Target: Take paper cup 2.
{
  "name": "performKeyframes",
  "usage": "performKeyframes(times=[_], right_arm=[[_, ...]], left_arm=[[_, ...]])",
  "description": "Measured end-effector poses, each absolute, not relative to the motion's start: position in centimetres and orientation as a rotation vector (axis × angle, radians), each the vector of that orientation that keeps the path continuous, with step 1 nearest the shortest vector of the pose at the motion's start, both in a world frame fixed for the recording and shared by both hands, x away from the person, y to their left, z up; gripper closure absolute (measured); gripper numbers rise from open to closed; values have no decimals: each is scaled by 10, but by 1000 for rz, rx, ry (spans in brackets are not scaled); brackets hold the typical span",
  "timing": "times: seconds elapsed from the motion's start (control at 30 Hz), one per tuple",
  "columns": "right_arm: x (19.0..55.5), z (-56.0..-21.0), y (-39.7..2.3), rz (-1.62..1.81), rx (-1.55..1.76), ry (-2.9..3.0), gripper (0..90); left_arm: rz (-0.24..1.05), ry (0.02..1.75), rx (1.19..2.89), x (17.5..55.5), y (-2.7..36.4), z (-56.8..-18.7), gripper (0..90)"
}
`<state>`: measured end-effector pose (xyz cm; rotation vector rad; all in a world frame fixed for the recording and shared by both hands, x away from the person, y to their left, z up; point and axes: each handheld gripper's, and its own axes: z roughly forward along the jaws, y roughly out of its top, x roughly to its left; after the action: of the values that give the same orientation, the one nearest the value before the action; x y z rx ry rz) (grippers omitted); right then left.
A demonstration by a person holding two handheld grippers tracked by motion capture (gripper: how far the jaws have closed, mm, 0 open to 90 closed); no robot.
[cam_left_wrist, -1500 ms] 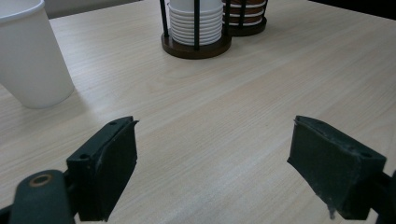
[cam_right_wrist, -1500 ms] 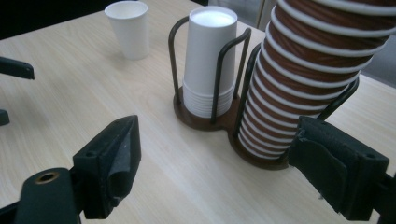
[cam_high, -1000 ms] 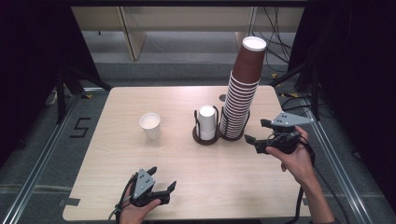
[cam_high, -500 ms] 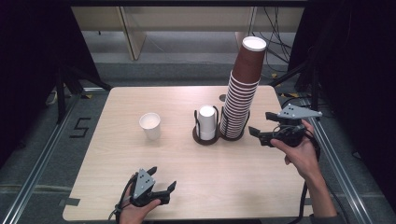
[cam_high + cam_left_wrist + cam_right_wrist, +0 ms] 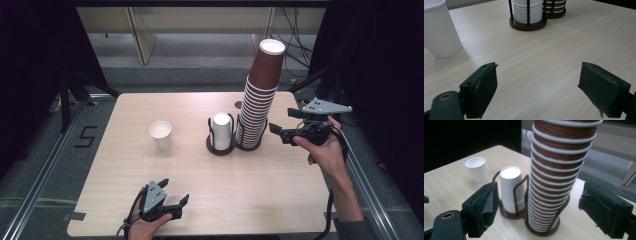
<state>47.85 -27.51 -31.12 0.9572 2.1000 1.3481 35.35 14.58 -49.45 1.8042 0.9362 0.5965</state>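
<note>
Both pairs of jaws stand wide apart with nothing between the pads. Those of the right gripper point(image 5: 284, 125) hang in the air just beside the brown stack point(image 5: 260, 95), pointing at its lower half without touching it; in the right gripper view the stack point(image 5: 559, 175) rises between the two black jaws but farther off. Those of the left gripper point(image 5: 172, 194) frame only bare wood, low over the near edge of the table point(image 5: 280, 195).

By size: the table is a pale wood board with rounded corners. On its far right part stands the brown stack, a tall, slightly leaning column of upside-down cups with white rims, seated in a round dark wire holder point(image 5: 541, 230). Touching that holder on its left is a second wire holder point(image 5: 220, 146) with a short white stack point(image 5: 221, 129), also upside down. A single white cup point(image 5: 161, 134) stands upright well to the left of both holders, apart from them; in the left gripper view it point(image 5: 439, 30) sits at the upper left, ahead of the left jaw. A hand point(image 5: 327, 150) holds the right gripper from below.
</note>
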Motion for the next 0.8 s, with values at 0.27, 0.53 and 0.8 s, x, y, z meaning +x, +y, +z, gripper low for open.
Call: performKeyframes(times=[0.27,0.53,0.8], right_arm=[[485,-292,-276,1351,955,2080,157],[493,-278,-273,1353,933,2052,157],[502,-267,-268,1350,933,2032,156]], left_arm=[[594,931,1808,353,145,-494,147],[592,929,1807,353,145,-495,147],[590,930,1808,353,145,-495,147]])
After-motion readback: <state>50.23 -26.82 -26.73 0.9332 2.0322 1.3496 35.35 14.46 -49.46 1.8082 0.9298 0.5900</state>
